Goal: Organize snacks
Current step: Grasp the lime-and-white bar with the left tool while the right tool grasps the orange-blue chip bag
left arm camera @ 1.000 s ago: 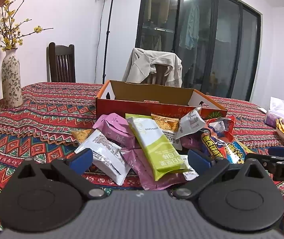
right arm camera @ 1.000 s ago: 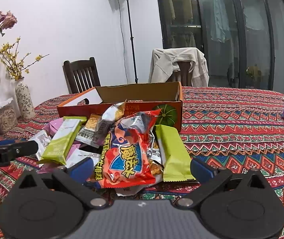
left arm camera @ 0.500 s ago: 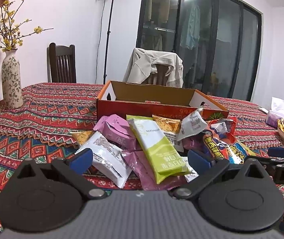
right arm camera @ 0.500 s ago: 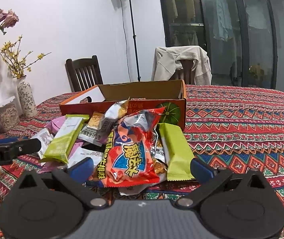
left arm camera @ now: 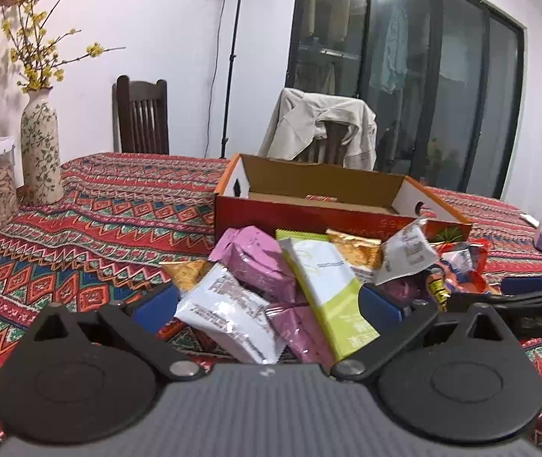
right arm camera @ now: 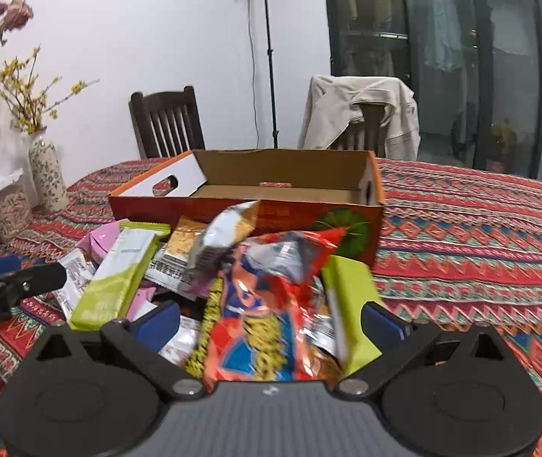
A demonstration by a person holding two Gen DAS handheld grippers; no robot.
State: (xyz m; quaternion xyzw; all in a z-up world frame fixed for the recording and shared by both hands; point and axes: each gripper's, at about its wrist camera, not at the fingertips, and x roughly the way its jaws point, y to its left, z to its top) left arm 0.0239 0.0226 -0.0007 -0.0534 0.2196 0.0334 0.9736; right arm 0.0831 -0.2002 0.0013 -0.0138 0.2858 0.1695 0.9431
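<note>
1. Change since the earlier frames: both grippers have closed in on the snack pile, which now fills more of each wrist view. The packets themselves lie in the same arrangement.
2. Left gripper (left arm camera: pixel 267 306): jaws spread wide, holding nothing. The white packet (left arm camera: pixel 229 314) and the green-and-white packet (left arm camera: pixel 328 297) lie between its fingers, not yet pinched.
3. Right gripper (right arm camera: pixel 267 321): jaws likewise wide apart and empty, straddling the red crisp bag (right arm camera: pixel 263 320), with a lime-green packet (right arm camera: pixel 351 316) just beside its right finger.
4. Location of goods: the whole pile, including the purple packets (left arm camera: pixel 255 259), sits on the patterned tablecloth (left arm camera: pixel 92 228), heaped against the near wall of the cardboard box (right arm camera: pixel 248 182).
5. Progress: the box floor appears bare apart from one small item at the back, too small to identify. In my judgement, sorting has barely begun; practically every packet remains to be moved.
</note>
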